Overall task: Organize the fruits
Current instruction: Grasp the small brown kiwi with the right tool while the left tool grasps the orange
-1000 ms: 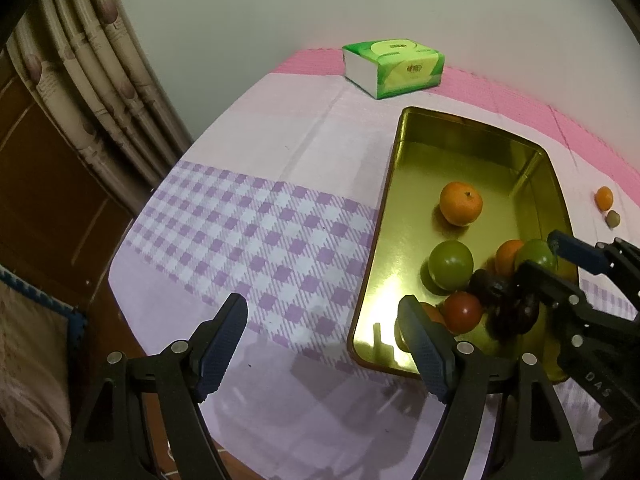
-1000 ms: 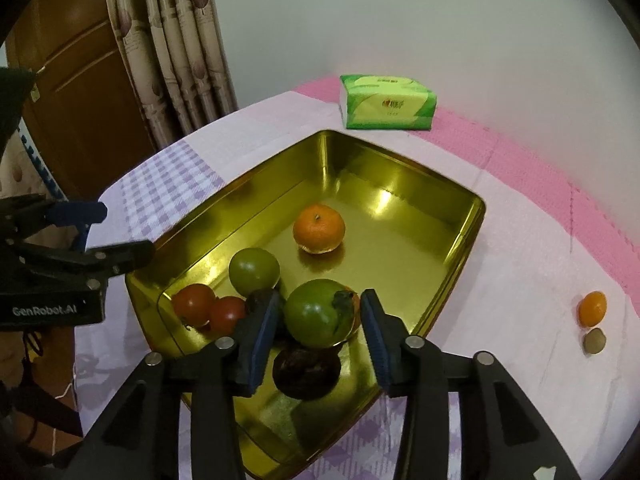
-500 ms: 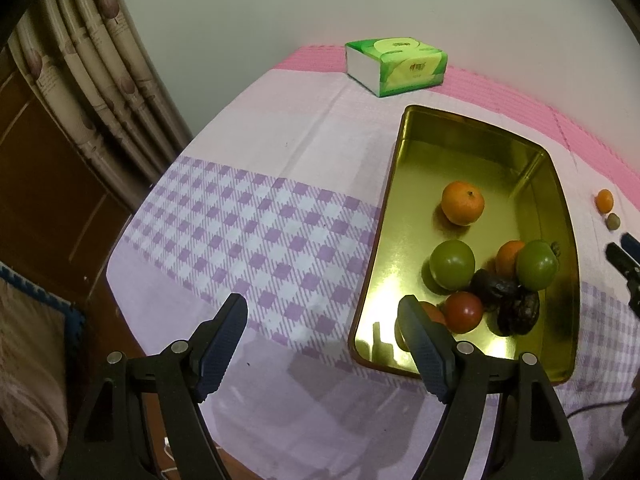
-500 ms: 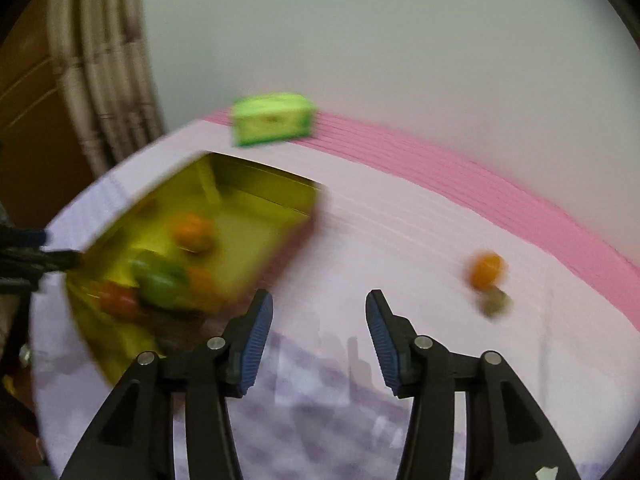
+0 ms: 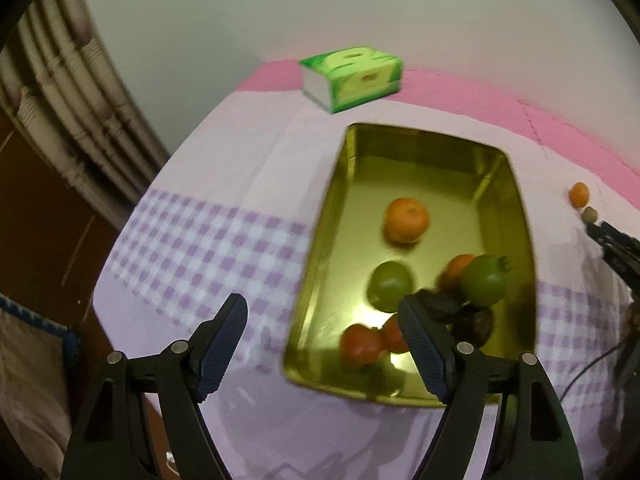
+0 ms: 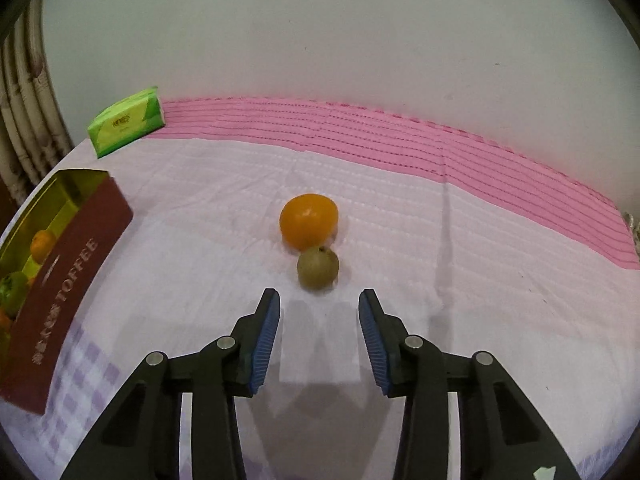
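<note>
Small brownish fruit [image 6: 318, 268] just ahead of the right hand-held gripper [image 6: 319, 336] (fingers spread, empty).

A plain pale wall [image 6: 320, 32] rises behind the table's far edge. The table [image 6: 460, 280] wears a cloth, pink-striped along that far edge, white across the middle, and purple-checked toward the near edge and the left corner. Beige pleated curtains [image 5: 60, 92] hang past the left edge, with brown wood panelling [image 5: 36, 216] below them.
</note>
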